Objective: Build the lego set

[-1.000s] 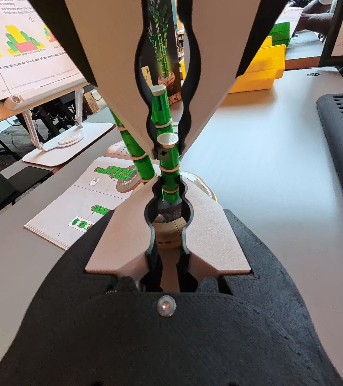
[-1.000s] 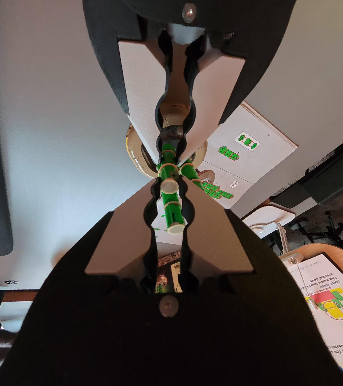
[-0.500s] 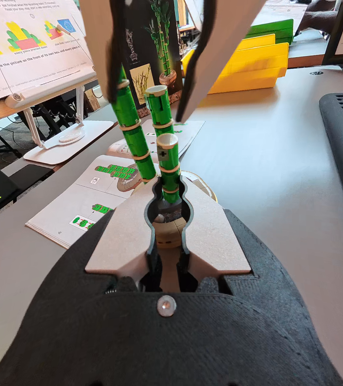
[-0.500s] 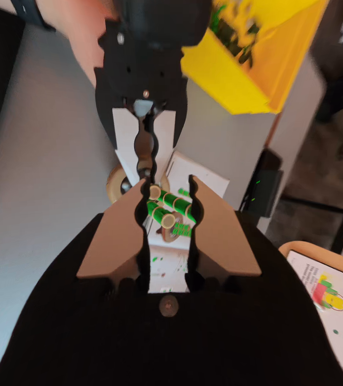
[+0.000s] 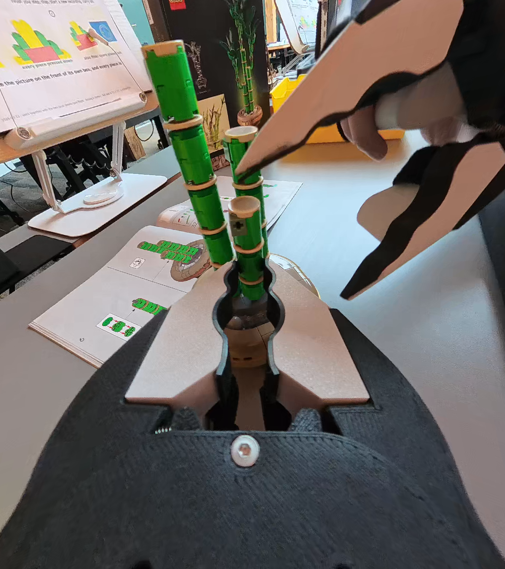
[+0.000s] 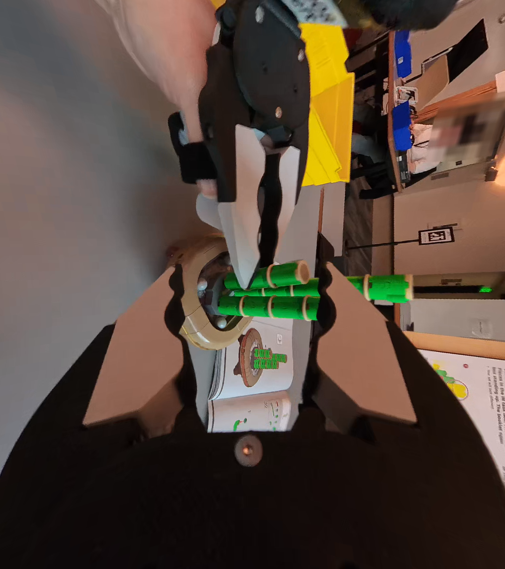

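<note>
On grey table (image 5: 430, 354), beside open booklet (image 5: 115, 295): left gripper (image 5: 246, 277) clamped on short bamboo stalk (image 5: 249, 249) standing in tan pot (image 6: 202, 335); right gripper (image 5: 288, 234) spread wide, holding nothing, near taller stalks (image 5: 195, 172).

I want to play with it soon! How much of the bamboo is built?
Done: three green stalks stand in the tan pot. In hand: the left hand-held gripper is shut on the short stalk; the right hand-held gripper is open beside them. Left: probably leaves, as the box picture shows.

Each gripper (image 5: 247, 295) (image 6: 249, 295) is built with tan wavy-edged fingers, a black printed body and one silver screw (image 5: 244, 451).
</note>
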{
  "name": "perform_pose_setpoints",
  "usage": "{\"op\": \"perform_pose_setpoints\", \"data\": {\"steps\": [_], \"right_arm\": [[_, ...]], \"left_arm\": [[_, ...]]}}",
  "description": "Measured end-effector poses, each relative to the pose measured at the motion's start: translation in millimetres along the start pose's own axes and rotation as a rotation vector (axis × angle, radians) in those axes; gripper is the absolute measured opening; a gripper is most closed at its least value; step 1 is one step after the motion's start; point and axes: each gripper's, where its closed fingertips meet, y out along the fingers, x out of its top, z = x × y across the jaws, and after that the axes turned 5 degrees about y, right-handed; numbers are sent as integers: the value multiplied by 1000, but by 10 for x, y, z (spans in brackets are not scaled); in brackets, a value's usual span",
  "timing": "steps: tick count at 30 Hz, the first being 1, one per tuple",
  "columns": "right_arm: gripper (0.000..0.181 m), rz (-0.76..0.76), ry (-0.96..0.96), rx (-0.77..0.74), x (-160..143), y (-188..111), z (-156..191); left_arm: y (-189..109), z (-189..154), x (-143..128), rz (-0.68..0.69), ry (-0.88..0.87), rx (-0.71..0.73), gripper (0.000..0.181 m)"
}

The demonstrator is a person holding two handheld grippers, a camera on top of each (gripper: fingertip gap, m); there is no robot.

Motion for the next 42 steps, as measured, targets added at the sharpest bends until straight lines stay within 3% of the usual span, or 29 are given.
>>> {"op": "perform_pose_setpoints", "data": {"steps": [7,22,42], "right_arm": [[103,97,-99,-64,-142,69,-4],[121,170,-177,-3,-265,180,130],[119,153,-171,1,-237,124,150]], "left_arm": [[13,0,3,10,3,1,14],[12,35,-6,13,-41,8,14],[13,-1,1,21,13,1,15]]}}
